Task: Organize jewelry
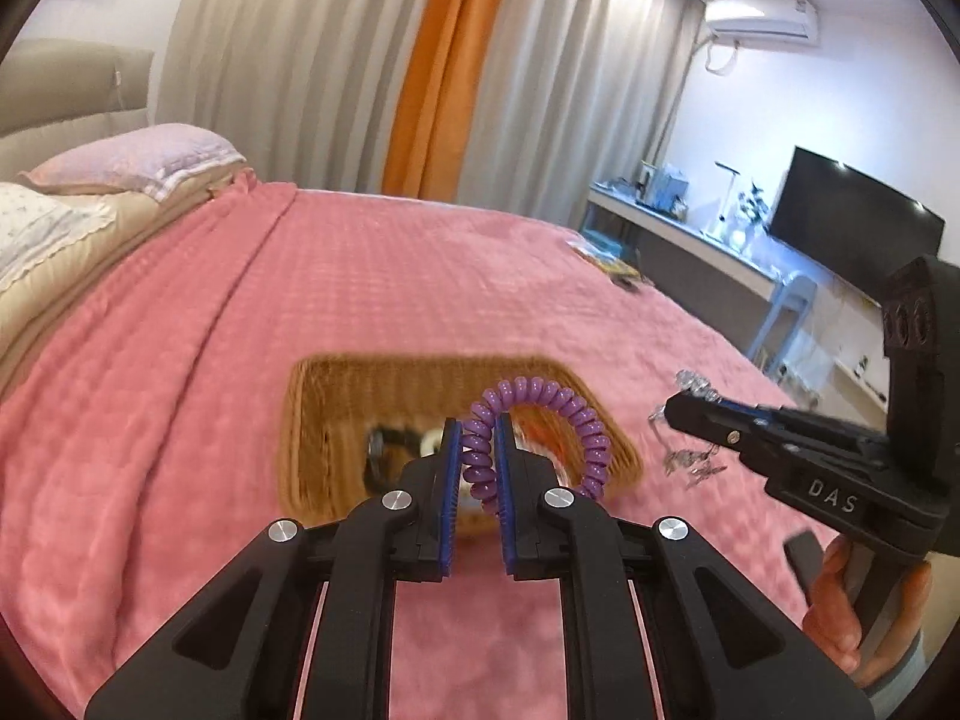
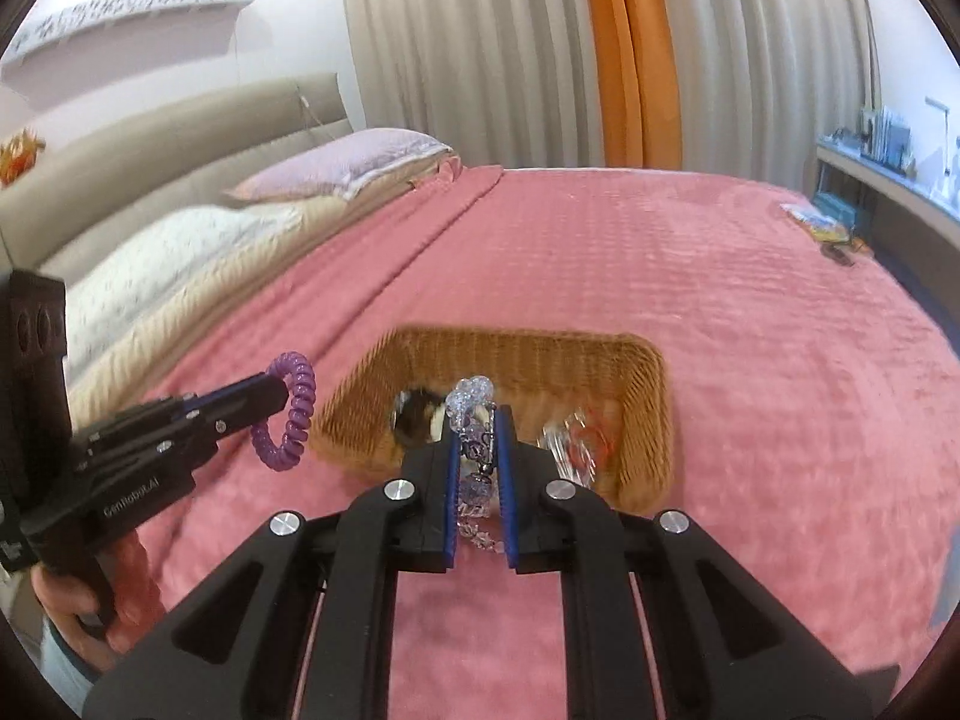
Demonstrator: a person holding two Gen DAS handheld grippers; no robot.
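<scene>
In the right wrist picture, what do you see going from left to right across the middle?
Left gripper → purple coil bracelet → wicker basket → colourful packets at the bed's far right edge.

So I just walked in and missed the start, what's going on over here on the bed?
A person is sorting jewelry on the pink bedspread, with a two-finger gripper in each hand. The left gripper is shut on a purple coil bracelet. The right gripper is shut on a clear beaded bracelet. Both are held up in front of the wicker basket, which already has a few pieces in it. Some silvery pieces lie on the bedspread beside the basket.
</scene>
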